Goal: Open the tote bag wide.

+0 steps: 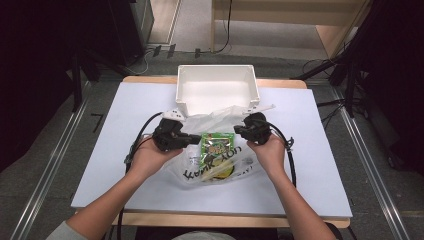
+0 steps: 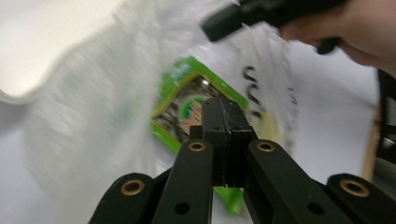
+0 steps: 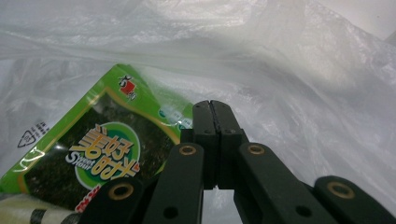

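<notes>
Green snack pkt (image 1: 217, 146) lies on/in the clear plastic bag (image 1: 220, 167) w/ dark lettering, mid-table, directly between the two grippers: left gripper (image 1: 192, 138) just to its left, tips at the pkt's left edge; right gripper (image 1: 240, 131) just to its right, near the pkt's far right corner. Can't tell from the high view if either tip actually touches pkt or film. Bag spreads from the near side of the pkt up to the white bin (image 1: 217, 88), which sits at the far edge of the white board (image 1: 310, 170); bag's far edge is bunched up against the bin's near wall. Board rests on a wood tabletop (image 1: 287, 84). Room: grey floor, floor rails left and right, dark stands and cables on both sides, wood furniture at the back. Left gripper view: blurred, jaws (image 2: 225, 140) pressed together w/ no gap, nothing visibly clamped, pkt (image 2: 187, 105) right behind the tips, bag film around it, the other hand + gripper (image 2: 261, 14) at top right. Right gripper view: jaws (image 3: 215, 140) fully closed pad to pad, nothing between them, tips over the pkt's (image 3: 93, 149) right edge w/ crinkled bag film (image 3: 280, 70) behind. Each gripper is held in one hand, forearms coming in from the near side.
</notes>
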Tool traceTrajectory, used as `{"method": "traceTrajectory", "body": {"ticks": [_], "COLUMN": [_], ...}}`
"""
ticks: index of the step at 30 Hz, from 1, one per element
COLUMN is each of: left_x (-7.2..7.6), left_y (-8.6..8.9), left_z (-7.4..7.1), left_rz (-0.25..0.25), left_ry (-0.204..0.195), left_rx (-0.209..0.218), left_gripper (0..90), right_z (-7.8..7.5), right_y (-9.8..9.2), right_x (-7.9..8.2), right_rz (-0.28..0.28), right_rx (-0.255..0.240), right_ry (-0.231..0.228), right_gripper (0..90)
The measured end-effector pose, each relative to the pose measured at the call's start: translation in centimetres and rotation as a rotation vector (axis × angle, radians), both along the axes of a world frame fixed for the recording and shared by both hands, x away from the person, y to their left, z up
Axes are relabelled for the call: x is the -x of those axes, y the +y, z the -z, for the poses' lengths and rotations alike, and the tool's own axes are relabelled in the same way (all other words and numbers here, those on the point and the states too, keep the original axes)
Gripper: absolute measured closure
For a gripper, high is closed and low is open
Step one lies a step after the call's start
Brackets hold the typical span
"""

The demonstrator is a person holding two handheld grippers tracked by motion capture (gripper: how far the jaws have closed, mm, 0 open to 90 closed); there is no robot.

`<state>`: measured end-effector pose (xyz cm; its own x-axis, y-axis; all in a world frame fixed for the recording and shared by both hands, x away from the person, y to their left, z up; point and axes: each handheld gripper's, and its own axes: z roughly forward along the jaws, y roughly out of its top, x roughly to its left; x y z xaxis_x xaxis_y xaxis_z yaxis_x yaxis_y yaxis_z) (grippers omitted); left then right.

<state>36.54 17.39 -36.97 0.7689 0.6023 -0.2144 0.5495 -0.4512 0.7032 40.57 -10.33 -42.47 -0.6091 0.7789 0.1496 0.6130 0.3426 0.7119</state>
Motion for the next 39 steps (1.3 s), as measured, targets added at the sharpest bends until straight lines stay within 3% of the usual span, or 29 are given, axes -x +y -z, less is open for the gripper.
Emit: {"method": "traceTrajectory", "body": {"ticks": [5,8,11,14,17,24,28,32,39], "left_x": [-2.1,-4.2,-5.0,-6.2,-7.7,-8.4,-8.3,-8.0,-7.9], "left_y": [-0.5,-1.2,-1.4,-1.4,-0.5,0.6,0.8,0.9,0.9], "left_z": [0.0,0.2,0.5,1.8,4.0,7.0,8.6,8.9,8.9], "left_rz": [-0.005,-0.008,-0.005,-0.012,-0.057,-0.094,-0.105,-0.106,-0.115], "left_ry": [0.009,0.008,0.008,0.006,0.054,0.086,0.112,0.109,0.11], "left_rx": [-0.003,-0.01,-0.021,-0.029,-0.03,-0.013,-0.003,-0.002,-0.008], "left_gripper": [90.0,90.0,90.0,90.0,90.0,90.0,90.0,90.0,90.0], "right_z": [0.1,0.1,0.1,0.0,0.0,1.0,2.1,2.7,3.8], "right_y": [-0.2,-0.3,-0.3,-0.3,-0.3,-0.2,-0.2,-0.4,-1.4], "right_x": [0.6,1.0,1.1,1.3,1.6,1.8,2.0,2.9,6.0], "right_rz": [-0.013,-0.027,-0.033,-0.05,-0.054,-0.074,-0.079,-0.087,-0.093], "right_rx": [-0.005,-0.002,-0.007,-0.009,-0.009,0.009,0.009,0.021,0.015], "right_ry": [-0.001,0.006,-0.002,-0.008,-0.004,0.009,0.043,0.058,0.091], "right_gripper": [90.0,90.0,90.0,90.0,90.0,90.0,90.0,90.0,90.0]}}
